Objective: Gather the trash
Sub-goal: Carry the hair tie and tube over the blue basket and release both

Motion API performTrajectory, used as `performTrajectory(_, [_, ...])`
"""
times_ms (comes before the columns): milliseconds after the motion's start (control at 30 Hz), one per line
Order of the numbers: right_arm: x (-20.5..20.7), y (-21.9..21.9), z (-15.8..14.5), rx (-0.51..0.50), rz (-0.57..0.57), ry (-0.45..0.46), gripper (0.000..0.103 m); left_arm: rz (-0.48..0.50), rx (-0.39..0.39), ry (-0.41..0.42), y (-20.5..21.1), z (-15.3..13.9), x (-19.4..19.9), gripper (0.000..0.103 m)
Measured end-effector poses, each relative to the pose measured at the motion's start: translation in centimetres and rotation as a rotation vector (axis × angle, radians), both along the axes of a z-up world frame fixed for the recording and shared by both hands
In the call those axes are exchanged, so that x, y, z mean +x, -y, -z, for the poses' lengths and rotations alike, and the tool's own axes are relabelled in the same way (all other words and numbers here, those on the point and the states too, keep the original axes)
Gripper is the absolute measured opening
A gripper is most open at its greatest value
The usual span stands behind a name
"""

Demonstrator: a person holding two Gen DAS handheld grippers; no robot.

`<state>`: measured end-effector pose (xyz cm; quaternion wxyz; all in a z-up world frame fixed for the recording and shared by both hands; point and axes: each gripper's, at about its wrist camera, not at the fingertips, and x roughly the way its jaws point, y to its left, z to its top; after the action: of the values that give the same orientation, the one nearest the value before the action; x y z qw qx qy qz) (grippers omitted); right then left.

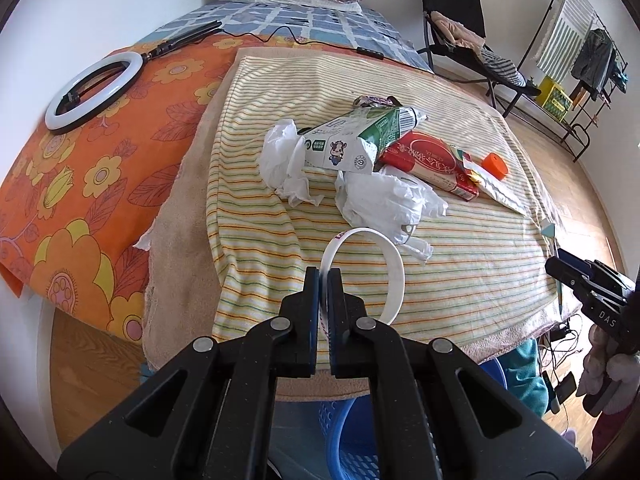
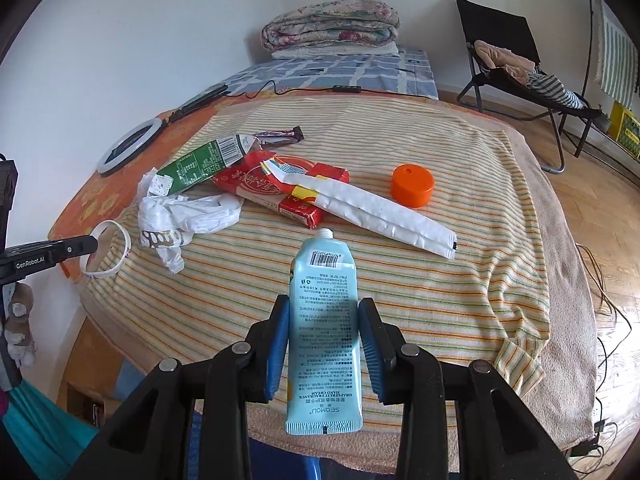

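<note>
My left gripper is shut on a white plastic ring, held above the near edge of the striped towel; the ring also shows in the right wrist view. My right gripper is shut on a light blue hand cream tube, capless, above the towel's near edge. On the towel lie a green milk carton, a red packet, crumpled white plastic bags, a long white wrapper and an orange cap.
A blue plastic basket stands on the floor below the bed's near edge. A ring light lies on the orange sheet at left. Folded quilts sit at the bed's far end. A black folding chair stands at right.
</note>
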<state>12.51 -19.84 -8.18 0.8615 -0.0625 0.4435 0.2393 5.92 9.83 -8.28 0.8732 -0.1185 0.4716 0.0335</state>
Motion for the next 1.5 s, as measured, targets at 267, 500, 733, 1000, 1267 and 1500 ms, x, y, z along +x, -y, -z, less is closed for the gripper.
performTrajectory(267, [-4.1, -1.0, -0.9, 0.028, -0.053, 0.000, 0.035, 0.070, -0.024, -0.004, 3.7, 0.4, -3.0, 0.001])
performTrajectory(500, [-7.9, -1.2, -0.2, 0.018, -0.082, -0.018, 0.035, 0.143, -0.040, -0.034, 7.3, 1.8, -5.6, 0.001])
performTrajectory(733, [-11.1, -0.8, 1.0, 0.013, -0.080, -0.046, 0.035, 0.197, -0.043, -0.068, 9.9, 3.3, -7.7, 0.001])
performTrajectory(1000, [-13.5, -0.4, 3.4, 0.004, -0.071, -0.112, 0.035, 0.242, -0.023, -0.145, 12.0, 6.3, -8.9, 0.001])
performTrajectory(1267, [-14.8, -0.1, 5.9, -0.011, -0.057, -0.176, 0.035, 0.283, 0.002, -0.220, 13.4, 9.1, -9.6, 0.001])
performTrajectory(1500, [-15.3, 0.2, 7.3, -0.022, -0.042, -0.211, 0.037, 0.304, 0.023, -0.248, 14.0, 9.9, -9.9, 0.001])
